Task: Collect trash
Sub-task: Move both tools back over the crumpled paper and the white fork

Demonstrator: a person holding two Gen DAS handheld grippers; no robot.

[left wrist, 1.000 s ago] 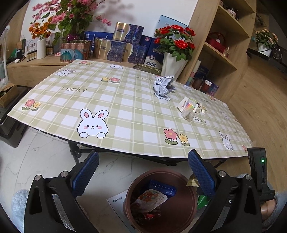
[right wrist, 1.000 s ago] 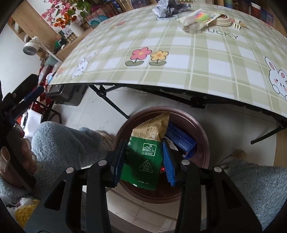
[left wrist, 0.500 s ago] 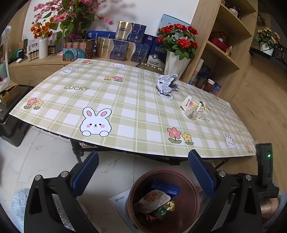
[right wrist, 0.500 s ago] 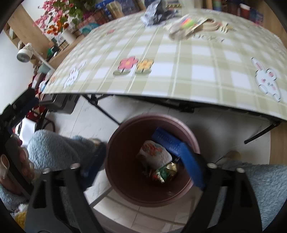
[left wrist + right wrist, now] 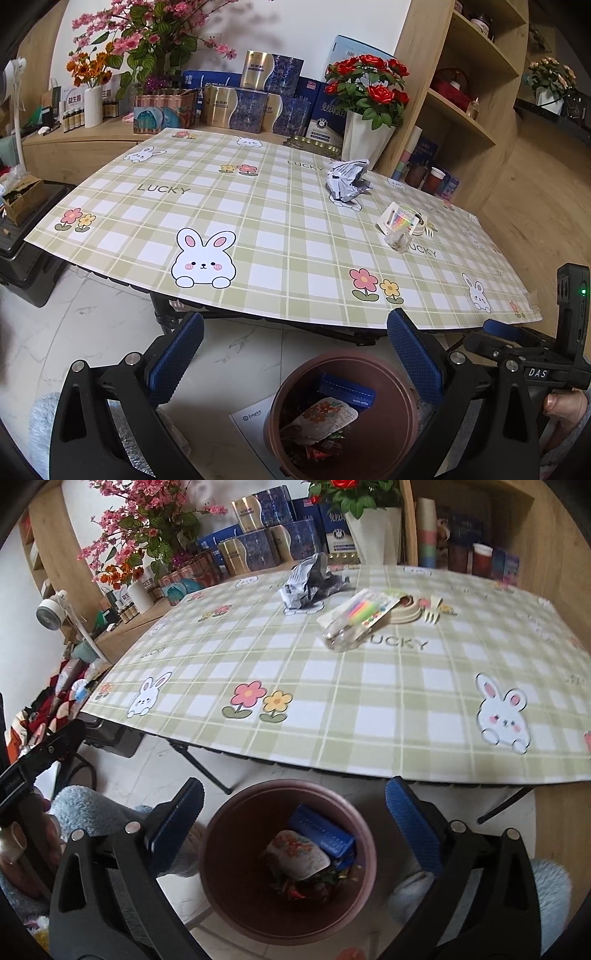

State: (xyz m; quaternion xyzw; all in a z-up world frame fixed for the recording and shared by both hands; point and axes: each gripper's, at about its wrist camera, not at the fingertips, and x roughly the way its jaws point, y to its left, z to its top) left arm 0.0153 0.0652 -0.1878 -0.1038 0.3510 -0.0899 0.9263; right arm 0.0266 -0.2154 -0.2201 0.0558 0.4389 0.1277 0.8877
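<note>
Here, in the left wrist view, the left claw [image 5: 295,360] hangs released and empty below the table's [image 5: 280,236] near edge, over bare floor and the brown bin [image 5: 343,417]. A crumpled wrapper [image 5: 347,181] lies near the far edge; a clear packet [image 5: 397,227] sits toward the right edge. In the right wrist view, the right claw [image 5: 293,821] gapes empty above the bin [image 5: 288,860], which holds a blue box [image 5: 321,834] and a printed pouch [image 5: 295,854]. The wrapper [image 5: 312,583] and packet [image 5: 354,622] rest well apart from the near edge.

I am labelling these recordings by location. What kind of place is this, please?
Probably a home living or dining room: a folding table with a rabbit-print cover, vases of artificial flowers, wooden shelves, and a brown trash bin on the floor.
</note>
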